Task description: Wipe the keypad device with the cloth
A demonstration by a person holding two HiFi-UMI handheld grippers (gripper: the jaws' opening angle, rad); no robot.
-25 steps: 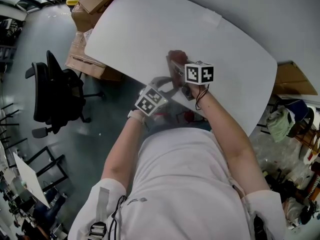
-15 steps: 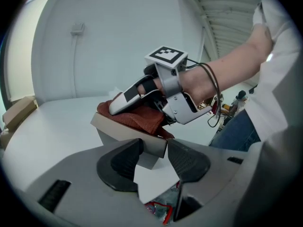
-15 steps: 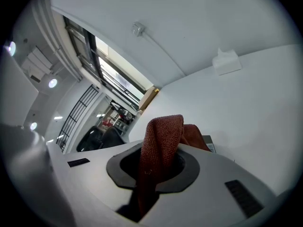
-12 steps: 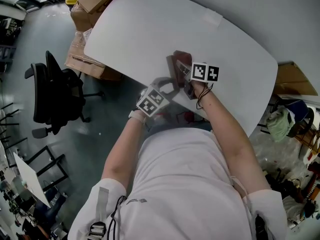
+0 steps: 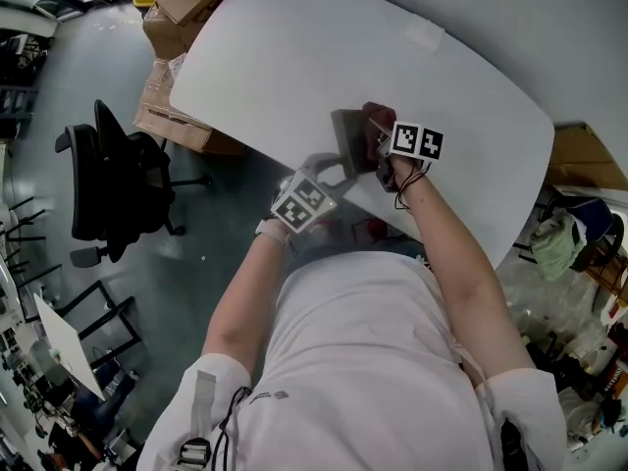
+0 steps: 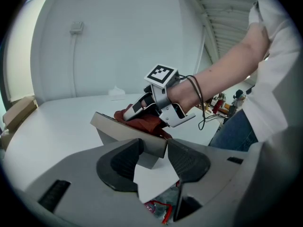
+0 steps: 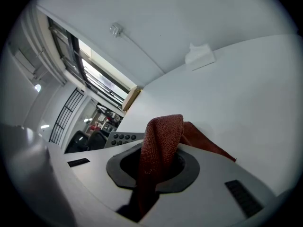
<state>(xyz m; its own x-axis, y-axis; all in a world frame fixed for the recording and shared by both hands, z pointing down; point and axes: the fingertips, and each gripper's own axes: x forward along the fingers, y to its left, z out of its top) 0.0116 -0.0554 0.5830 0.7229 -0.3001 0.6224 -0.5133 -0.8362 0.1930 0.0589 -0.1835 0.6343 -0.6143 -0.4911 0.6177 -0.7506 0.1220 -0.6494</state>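
Left gripper (image 6: 154, 157) jaws pinch the near corner of the keypad device (image 6: 124, 132), which sits at the near edge of the white table (image 6: 52, 126). Right gripper (image 7: 154, 167) jaws are clamped on the red cloth (image 7: 161, 136), which lies on the device's top face. Looks mid-wipe; can't tell how much of the face is left.

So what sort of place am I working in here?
Likely an office or lab workspace: a white table, a black swivel chair on the floor beside it, and cardboard boxes piled by the table's far corner.

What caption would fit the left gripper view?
The left gripper grips the keypad device while the right gripper presses a red cloth on top.
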